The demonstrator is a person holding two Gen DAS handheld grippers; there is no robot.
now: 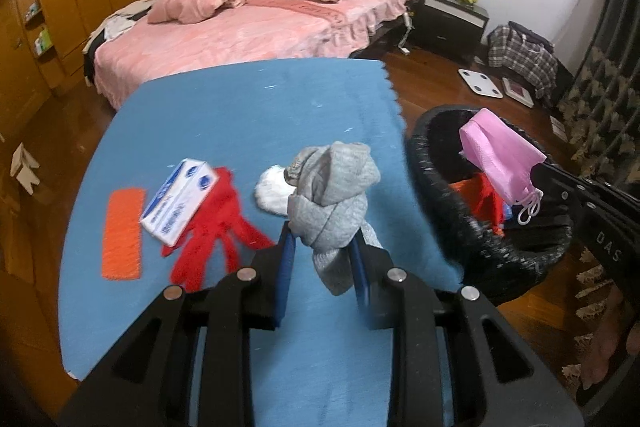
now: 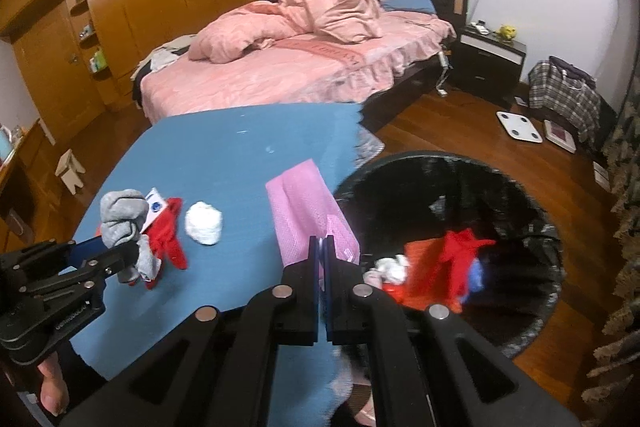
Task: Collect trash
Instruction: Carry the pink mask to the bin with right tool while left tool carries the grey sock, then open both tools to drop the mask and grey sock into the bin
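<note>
Half-hidden under red cloth (image 1: pixel 216 227): small box (image 1: pixel 180 205). Left tongs (image 1: pixel 322 247) clamping knitted grey sock (image 1: pixel 332 203); right tongs (image 2: pixel 323 247) pinched on pink mask (image 2: pixel 308 215).

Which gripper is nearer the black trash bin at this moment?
Right. The right gripper, shut on the pink mask, is at the black trash bin rim. The left gripper, holding the grey sock, is over the blue table.

A knotted grey sock (image 1: pixel 332 203) and a pink face mask (image 2: pixel 310 217) hang gripped; a white paper wad (image 2: pixel 204 223), red glove (image 1: pixel 216 227) and small box (image 1: pixel 180 199) lie on the tabletop.
</note>
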